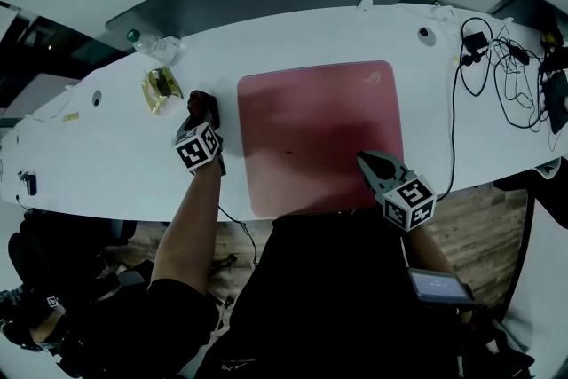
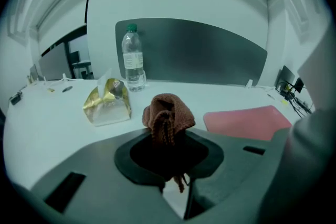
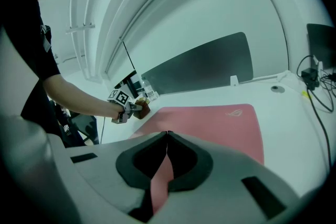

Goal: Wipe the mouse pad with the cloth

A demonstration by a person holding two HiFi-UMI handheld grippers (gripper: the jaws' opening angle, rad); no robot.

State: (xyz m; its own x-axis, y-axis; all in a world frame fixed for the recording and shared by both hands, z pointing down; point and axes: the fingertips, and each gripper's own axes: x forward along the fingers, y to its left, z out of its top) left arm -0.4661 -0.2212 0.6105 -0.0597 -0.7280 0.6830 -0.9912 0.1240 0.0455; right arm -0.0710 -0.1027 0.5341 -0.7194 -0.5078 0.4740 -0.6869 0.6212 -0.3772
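1. The left gripper [image 2: 167, 136] pinches the brown cloth [image 2: 169, 113] tight. The cloth sits in a bunch above its jaws, so there is a soft lump ready to rub with.
2. The cloth is over the white table [image 1: 106, 157], just beside the left edge of the red mouse pad [image 1: 319, 138]. It is not on the pad yet, so I think the wiping has not begun.
3. The right gripper [image 1: 368, 162] is at the pad's near right corner. Its jaws are pressed together with nothing in them. I think it is there to keep the pad from sliding, but I cannot tell if it touches the pad.
4. A shiny gold packet [image 2: 107, 103] and a water bottle [image 2: 133, 60] stand near the table's far edge, off the pad and out of the way.
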